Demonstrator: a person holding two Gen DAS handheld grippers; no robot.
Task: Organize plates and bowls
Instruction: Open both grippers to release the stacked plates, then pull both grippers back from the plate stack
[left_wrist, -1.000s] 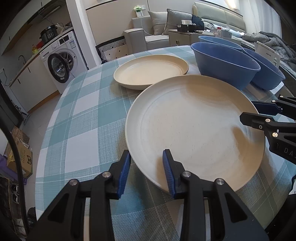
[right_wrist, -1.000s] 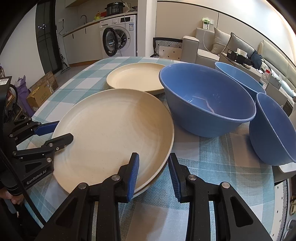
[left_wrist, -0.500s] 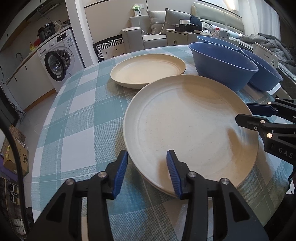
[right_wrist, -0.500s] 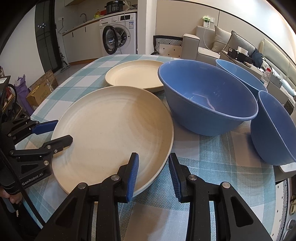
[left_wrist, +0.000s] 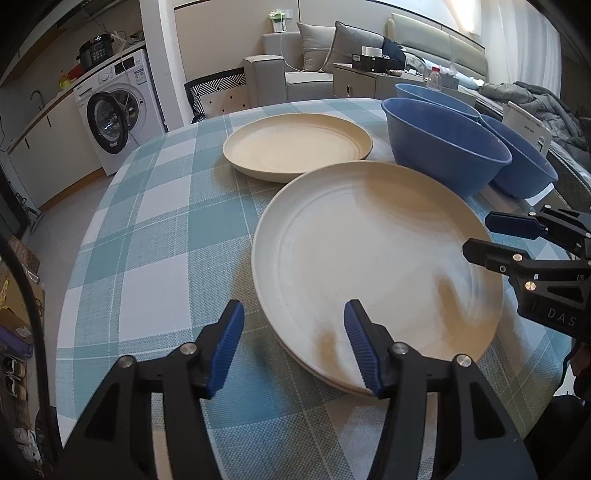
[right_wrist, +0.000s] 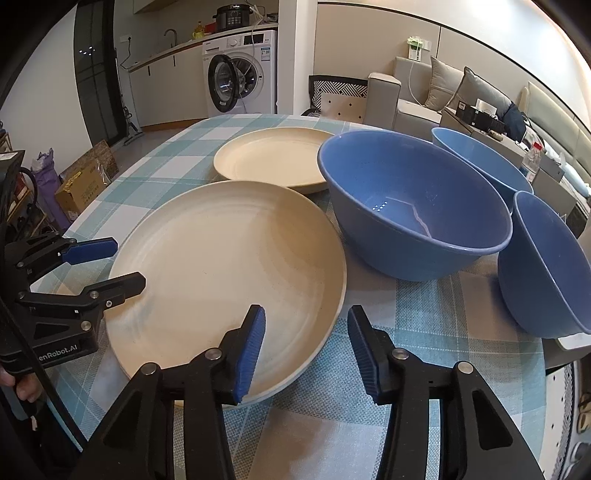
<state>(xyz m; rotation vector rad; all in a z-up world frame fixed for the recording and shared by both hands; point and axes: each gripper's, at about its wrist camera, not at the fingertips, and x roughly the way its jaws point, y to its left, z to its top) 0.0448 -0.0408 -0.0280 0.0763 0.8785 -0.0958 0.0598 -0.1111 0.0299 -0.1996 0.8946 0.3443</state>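
jaws of both claws are opening, wider than a second ago, no longer pinching the plate (left_wrist: 373, 254). left claw (left_wrist: 293, 345) straddles its near left rim, right claw (right_wrist: 306, 345) its near right rim, ribbed blue pads (left_wrist: 360, 347) clear of it. the plate, smooth, round, cream, appears to lie on another on checked woven cloth (left_wrist: 159, 236). beyond: second plate (left_wrist: 295, 149), three glossy blue bowls (right_wrist: 410, 199).
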